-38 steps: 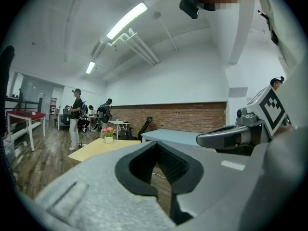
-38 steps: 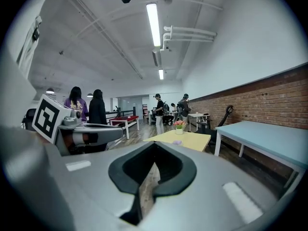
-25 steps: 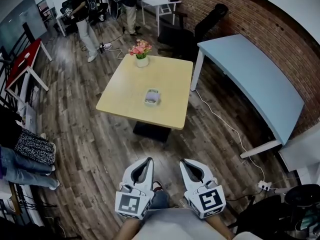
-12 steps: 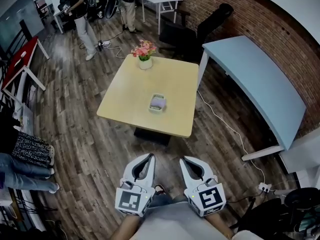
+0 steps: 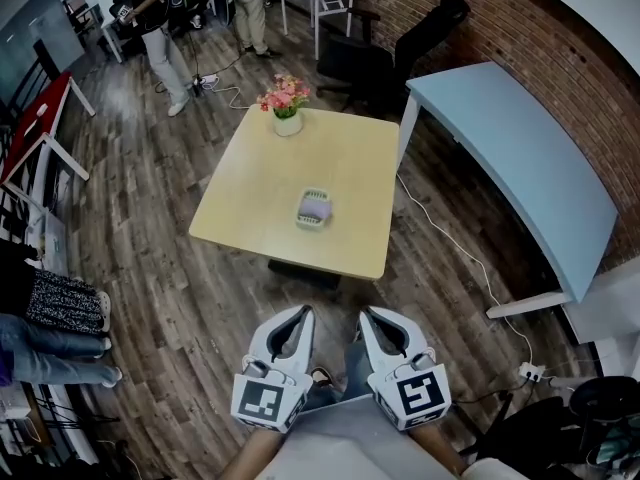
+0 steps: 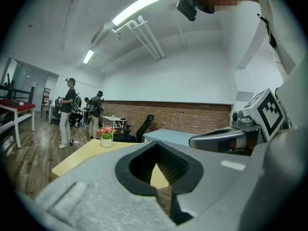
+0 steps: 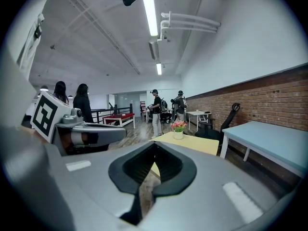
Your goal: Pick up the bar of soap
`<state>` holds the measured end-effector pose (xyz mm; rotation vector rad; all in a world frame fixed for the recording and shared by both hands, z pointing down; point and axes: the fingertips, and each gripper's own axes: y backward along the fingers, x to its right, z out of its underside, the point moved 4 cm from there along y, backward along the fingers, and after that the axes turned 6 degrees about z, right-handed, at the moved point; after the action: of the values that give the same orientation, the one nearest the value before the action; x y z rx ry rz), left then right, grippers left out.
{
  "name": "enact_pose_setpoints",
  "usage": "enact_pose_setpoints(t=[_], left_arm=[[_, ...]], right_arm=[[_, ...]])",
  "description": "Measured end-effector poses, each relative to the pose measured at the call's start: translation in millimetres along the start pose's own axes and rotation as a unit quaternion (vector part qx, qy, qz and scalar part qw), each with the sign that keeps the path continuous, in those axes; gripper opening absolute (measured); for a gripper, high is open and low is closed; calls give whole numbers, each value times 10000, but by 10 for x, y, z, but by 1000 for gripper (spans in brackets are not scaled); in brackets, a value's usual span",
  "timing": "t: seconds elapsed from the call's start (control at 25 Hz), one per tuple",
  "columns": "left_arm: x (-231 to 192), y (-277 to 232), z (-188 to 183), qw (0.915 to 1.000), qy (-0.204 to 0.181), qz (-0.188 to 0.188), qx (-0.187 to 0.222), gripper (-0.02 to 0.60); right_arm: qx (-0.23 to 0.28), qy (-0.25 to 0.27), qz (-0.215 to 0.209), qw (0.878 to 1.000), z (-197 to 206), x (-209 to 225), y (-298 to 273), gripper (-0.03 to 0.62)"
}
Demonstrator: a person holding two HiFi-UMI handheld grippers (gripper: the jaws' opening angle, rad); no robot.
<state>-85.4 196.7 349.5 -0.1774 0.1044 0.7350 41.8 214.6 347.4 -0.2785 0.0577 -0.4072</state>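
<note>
The pale purple bar of soap lies in a small light-green dish near the middle of a yellow square table. My left gripper and right gripper are held side by side close to my body, well short of the table's near edge, over the wooden floor. Both have their jaws together with nothing between them. In the left gripper view the left gripper points at the table. In the right gripper view the right gripper does the same. The soap is hidden in both gripper views.
A pot of pink flowers stands at the table's far edge. A light-blue desk runs along the brick wall on the right, with a black chair behind the table. People stand at the far left. A cable trails on the floor.
The table and soap dish have slid slightly right and lower in the head view as I come closer. Both grippers keep their place in front of me, still shut.
</note>
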Motion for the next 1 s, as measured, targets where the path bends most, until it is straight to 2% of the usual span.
enact_pose_setpoints(t=[0.6,1.0], left_arm=[[-336,-1215,-141,9994,16,-355,-31,0],[-559,-2022,-163,9960,27,-871,-200,0]], right_arm=[[-32,122,-375,9992,-135,976,-908,3],[-121,91,-877,9960,-218,1666,-1516,3]])
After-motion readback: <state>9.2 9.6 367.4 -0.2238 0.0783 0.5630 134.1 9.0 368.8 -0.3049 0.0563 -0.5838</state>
